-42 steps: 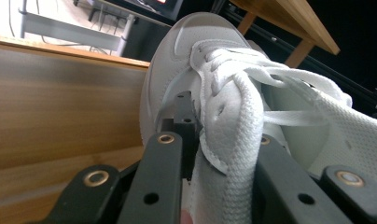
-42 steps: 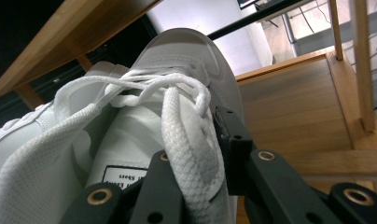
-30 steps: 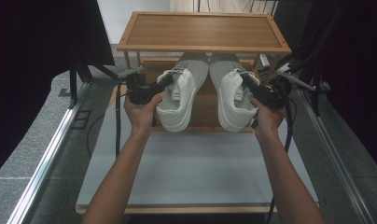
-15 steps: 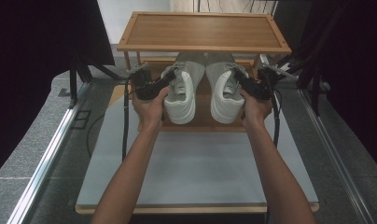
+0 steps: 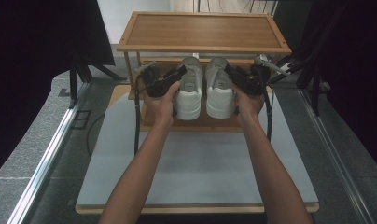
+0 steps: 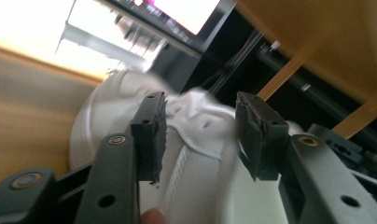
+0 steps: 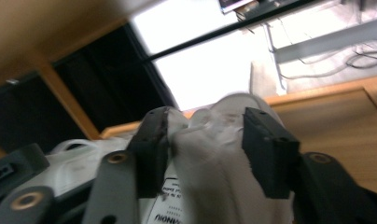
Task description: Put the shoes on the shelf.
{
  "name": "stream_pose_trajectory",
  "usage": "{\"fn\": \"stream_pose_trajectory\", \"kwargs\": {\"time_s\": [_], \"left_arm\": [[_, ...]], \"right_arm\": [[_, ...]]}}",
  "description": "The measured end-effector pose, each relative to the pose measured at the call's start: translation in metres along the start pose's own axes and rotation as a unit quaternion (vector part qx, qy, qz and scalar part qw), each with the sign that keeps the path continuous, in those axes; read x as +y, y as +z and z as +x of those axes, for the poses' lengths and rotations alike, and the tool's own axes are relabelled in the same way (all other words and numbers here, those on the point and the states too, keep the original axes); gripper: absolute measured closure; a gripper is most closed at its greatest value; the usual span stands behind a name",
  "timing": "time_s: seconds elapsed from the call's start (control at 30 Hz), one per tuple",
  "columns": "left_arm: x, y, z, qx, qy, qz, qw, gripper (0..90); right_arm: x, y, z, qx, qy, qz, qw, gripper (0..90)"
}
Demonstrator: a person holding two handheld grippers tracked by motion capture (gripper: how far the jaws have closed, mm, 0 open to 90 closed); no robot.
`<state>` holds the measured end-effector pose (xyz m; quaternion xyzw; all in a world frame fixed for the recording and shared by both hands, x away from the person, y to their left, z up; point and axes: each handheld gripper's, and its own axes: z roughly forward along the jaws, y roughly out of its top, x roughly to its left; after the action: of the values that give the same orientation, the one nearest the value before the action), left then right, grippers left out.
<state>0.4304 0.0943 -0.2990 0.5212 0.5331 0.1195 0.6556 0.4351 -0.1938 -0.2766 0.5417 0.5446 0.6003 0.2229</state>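
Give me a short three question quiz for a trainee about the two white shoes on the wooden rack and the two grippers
1. True or false: both white shoes stand on the lower shelf of the wooden rack.
2. How do the jaws of the left gripper stand: A pressed on the left shoe, B apart around it, C far from it?
3. What lies between the jaws of the right gripper?

Key
1. True, side by side, the right shoe beside the left shoe.
2. B; the jaws have just been opening.
3. The right shoe's tongue, gap showing.

lab: black curtains [image 5: 32, 42], tripod legs [image 5: 84, 70]
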Motion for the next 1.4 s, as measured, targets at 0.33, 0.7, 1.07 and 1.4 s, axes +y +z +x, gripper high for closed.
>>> {"fn": "stream_pose_trajectory", "kwargs": {"time_s": [0.33,0.7,1.07,1.4], "left_arm": [[-0.004,-0.048,-0.012,-0.034,0.095,0.028,0.9945,57.7],[-0.036,-0.104,-0.025,-0.034,0.221,0.059,0.9730,90.0],[-0.068,-0.086,-0.025,-0.050,0.218,0.102,0.9692,90.0],[-0.067,-0.085,-0.026,-0.047,0.216,0.103,0.9699,90.0]], "right_arm": [[-0.005,-0.041,0.007,0.011,-0.079,-0.010,0.9968,64.0],[-0.042,-0.112,0.016,0.080,-0.178,0.008,0.9807,87.8],[-0.075,-0.095,0.033,0.088,-0.243,0.064,0.9639,88.6],[-0.077,-0.086,0.030,0.084,-0.232,0.066,0.9670,88.0]]}}
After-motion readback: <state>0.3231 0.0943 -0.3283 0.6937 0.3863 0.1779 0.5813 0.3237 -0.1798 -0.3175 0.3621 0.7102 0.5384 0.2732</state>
